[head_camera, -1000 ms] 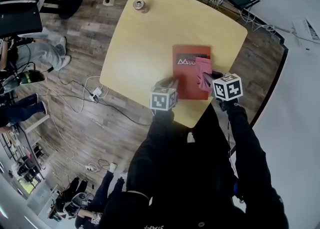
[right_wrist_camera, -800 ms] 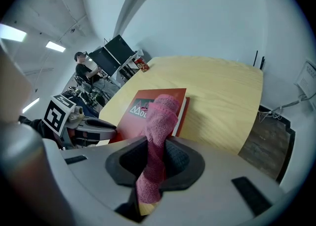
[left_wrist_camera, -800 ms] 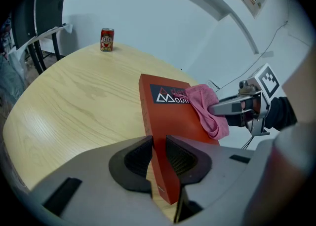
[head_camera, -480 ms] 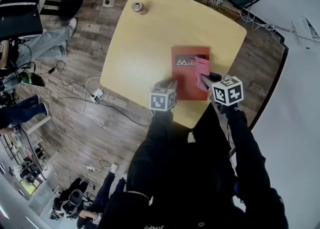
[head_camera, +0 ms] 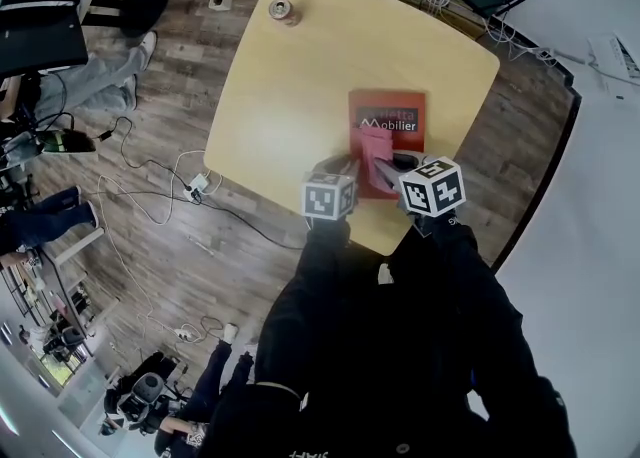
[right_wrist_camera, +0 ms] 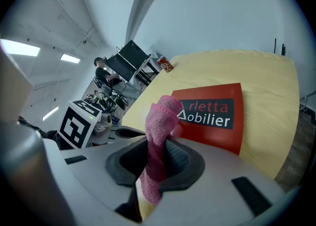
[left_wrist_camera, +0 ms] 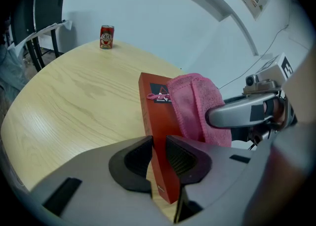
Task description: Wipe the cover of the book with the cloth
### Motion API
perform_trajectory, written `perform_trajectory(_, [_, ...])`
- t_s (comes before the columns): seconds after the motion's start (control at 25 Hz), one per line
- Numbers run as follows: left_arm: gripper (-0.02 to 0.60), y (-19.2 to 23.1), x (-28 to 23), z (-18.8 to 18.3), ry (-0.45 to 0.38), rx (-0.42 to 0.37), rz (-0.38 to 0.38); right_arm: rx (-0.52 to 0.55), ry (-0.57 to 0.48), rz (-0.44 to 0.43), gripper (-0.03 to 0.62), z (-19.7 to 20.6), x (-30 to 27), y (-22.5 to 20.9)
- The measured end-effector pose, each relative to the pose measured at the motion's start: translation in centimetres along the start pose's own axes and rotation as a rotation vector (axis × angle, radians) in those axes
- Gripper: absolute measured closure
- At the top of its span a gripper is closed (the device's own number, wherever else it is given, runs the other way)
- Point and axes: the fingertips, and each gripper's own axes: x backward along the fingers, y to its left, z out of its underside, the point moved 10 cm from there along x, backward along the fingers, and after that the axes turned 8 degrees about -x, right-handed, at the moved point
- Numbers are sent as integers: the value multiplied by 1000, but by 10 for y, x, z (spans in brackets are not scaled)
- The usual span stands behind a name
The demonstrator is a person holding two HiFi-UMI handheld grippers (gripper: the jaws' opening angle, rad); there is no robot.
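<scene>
Right now the flat red book with a dark name strip (head_camera: pixel 392 124) lies on the pale yellow wooden table with round corners (head_camera: pixel 290 86), close to the edge where the person stands. Its long side points away from the person, toward the far side of the table, and the dark strip with white letters sits at the far end. The left gripper (left_wrist_camera: pixel 159 153) is clamped on the near left edge of the book, one pad on each side, so it pins the book in place. The right gripper (right_wrist_camera: pixel 157 163) pinches a soft, fuzzy pink cloth (right_wrist_camera: pixel 160 126) tight between its pads, and the loose end of the cloth pokes out in front. That cloth rests on the near left part of the cover, just beside the left gripper. Most of the bare cover lies ahead of the right jaws and a bit to their right, so I think the next rub should go that way, along the long side. The cover looks smooth and clean red, with no marks that I can see. A small red drink can (head_camera: pixel 284 11) stands far off at the other corner, well out of the way
</scene>
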Motion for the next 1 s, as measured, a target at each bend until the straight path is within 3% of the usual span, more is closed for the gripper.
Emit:
perform_trajectory(0.36, [476,0,0,1,-3,3,6,-83,39,53,516,13,-20,-9])
perform_trajectory(1.0, [476,3,0,0,-6,-8,9,-119,21,123,516,23,0,-34])
